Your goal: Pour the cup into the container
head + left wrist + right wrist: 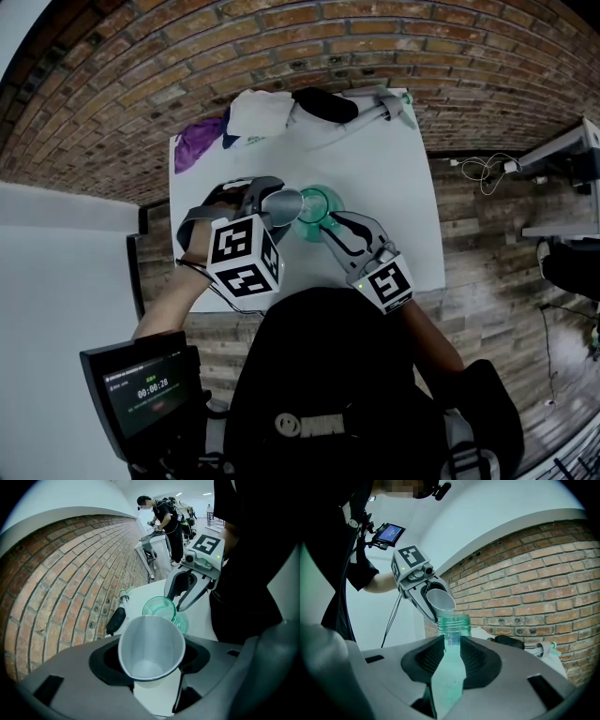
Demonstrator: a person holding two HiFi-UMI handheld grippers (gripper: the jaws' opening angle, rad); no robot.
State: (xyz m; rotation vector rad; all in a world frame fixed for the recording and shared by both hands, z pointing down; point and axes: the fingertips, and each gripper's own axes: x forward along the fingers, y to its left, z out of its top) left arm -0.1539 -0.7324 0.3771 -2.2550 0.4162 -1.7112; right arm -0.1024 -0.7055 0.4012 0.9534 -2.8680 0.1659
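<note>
cup tipped at the jar's mouth, pour under way

nearest the person, the left gripper point(274, 204) pitches steeply down, jaws clamped on the white paper cup point(151, 648), whose rim leans over the green container point(317, 214). that tilt looks meant to run the contents straight in. the right gripper point(451, 654) sits near level, jaws pinched on the container's side, likely steadying it on the white table point(394, 178). what's left in the cup is hard to tell. beyond, cloths point(258, 111) lie by the brick wall point(70, 573).
</note>
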